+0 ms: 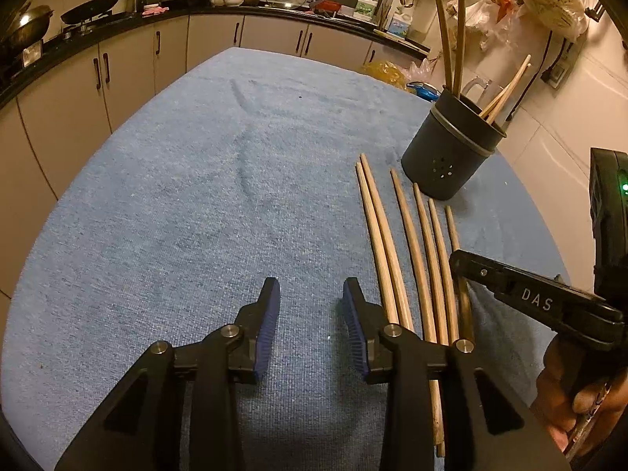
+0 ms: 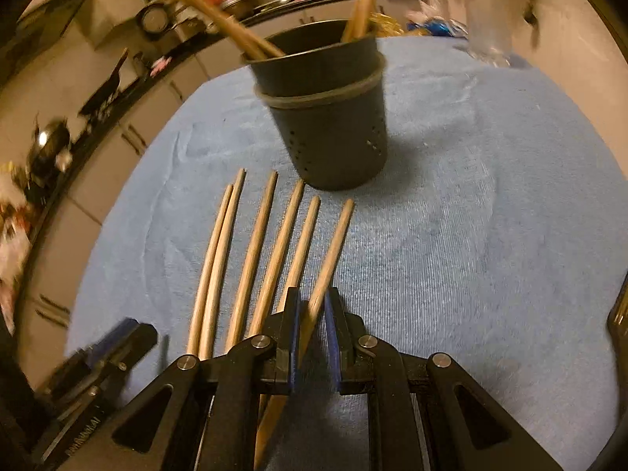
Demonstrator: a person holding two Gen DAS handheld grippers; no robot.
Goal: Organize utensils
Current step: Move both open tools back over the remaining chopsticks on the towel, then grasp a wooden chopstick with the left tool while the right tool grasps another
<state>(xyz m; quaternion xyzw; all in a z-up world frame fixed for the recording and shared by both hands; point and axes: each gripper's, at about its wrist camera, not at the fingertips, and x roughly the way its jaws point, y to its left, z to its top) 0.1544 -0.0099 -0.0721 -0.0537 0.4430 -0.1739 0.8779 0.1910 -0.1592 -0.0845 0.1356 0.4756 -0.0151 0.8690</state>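
Several wooden chopsticks [image 1: 396,247] lie side by side on the blue cloth [image 1: 196,196], also in the right wrist view [image 2: 251,259]. A dark utensil holder [image 1: 451,145] stands behind them with chopsticks and two long utensils in it; it also shows in the right wrist view [image 2: 329,117]. My left gripper [image 1: 312,325] is open and empty, just left of the row. My right gripper [image 2: 313,306] has its jaws closed around the rightmost chopstick [image 2: 333,247], low over the cloth. It appears from the side in the left wrist view [image 1: 459,263].
A kitchen counter [image 1: 196,11] with pans, a pot and a sink runs behind the table. Plastic bags [image 1: 530,4] hang at the right wall. A blurred clear item [image 2: 486,19] sits at the table's far right.
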